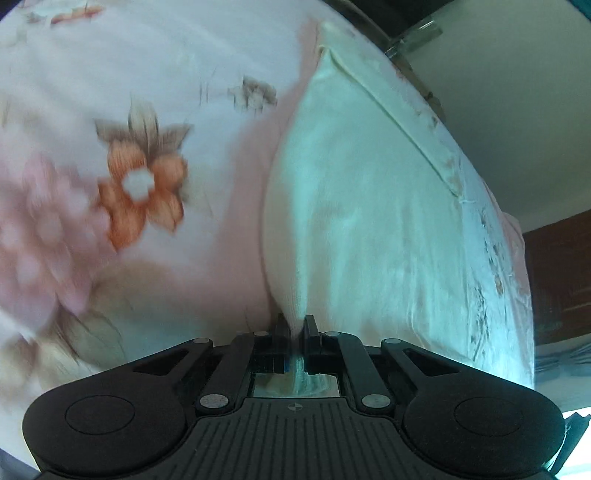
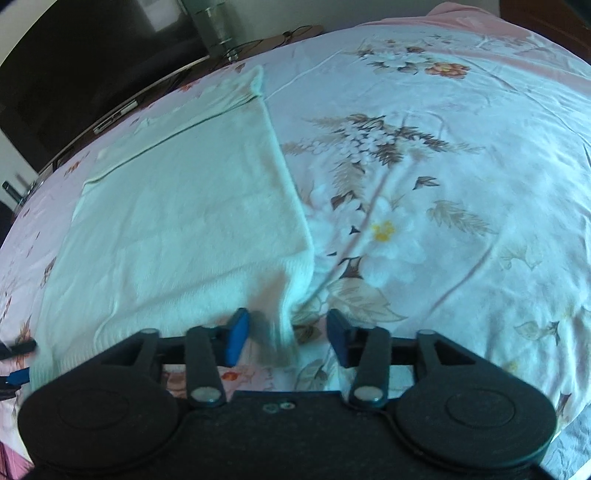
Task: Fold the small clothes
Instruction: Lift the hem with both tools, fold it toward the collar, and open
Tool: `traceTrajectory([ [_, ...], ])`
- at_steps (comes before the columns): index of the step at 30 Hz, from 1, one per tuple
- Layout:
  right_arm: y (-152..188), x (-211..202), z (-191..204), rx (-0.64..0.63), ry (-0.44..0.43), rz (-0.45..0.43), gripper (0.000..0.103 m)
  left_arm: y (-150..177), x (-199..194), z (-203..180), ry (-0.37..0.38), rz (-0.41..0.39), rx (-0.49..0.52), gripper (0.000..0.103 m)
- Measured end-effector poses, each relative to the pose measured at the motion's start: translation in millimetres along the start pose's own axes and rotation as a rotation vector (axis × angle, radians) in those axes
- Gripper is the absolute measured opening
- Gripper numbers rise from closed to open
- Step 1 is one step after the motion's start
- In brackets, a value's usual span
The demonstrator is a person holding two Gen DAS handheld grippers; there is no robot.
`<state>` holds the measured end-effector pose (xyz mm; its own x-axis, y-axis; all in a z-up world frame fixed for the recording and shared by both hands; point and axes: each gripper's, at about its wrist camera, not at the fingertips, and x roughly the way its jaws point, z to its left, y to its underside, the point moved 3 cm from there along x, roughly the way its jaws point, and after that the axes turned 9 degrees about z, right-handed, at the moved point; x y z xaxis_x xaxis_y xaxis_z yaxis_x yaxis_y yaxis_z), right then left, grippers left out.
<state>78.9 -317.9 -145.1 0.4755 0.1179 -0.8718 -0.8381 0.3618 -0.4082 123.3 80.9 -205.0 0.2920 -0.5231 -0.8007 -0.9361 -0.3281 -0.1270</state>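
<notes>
Cloth (image 2: 184, 221) is lying on the floral sheet (image 2: 424, 203) (no readable writing); left gripper (image 1: 295, 325) is pinching its corner, right gripper (image 2: 288, 336) is gaping around its ribbed corner.

Floral bedsheet (image 2: 424, 177) spread over the bed, pale with pink, orange and brown blossoms and leaves, lightly creased. Orange flower (image 1: 142, 181) printed large in the left wrist view. Beyond the far edge, a clear glass (image 2: 216, 26) on dark furniture (image 2: 74, 66). Pale wall (image 1: 509, 110) behind.

bedsheet (image 2: 461, 192) right of garment (image 2: 177, 206): open | glass (image 2: 218, 26): far edge
</notes>
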Motion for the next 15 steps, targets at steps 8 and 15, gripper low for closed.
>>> traceTrajectory([
  [8, -1.3, 8.4, 5.2, 0.020, -0.075, 0.050, 0.042, -1.9, -8.4, -15.7, 0.001, -0.044, 0.083, 0.006],
  [15, -16.5, -5.1, 7.3, 0.037, -0.126, 0.014, 0.007, -32.4, -27.1, -49.0, 0.042, -0.134, 0.163, 0.006],
])
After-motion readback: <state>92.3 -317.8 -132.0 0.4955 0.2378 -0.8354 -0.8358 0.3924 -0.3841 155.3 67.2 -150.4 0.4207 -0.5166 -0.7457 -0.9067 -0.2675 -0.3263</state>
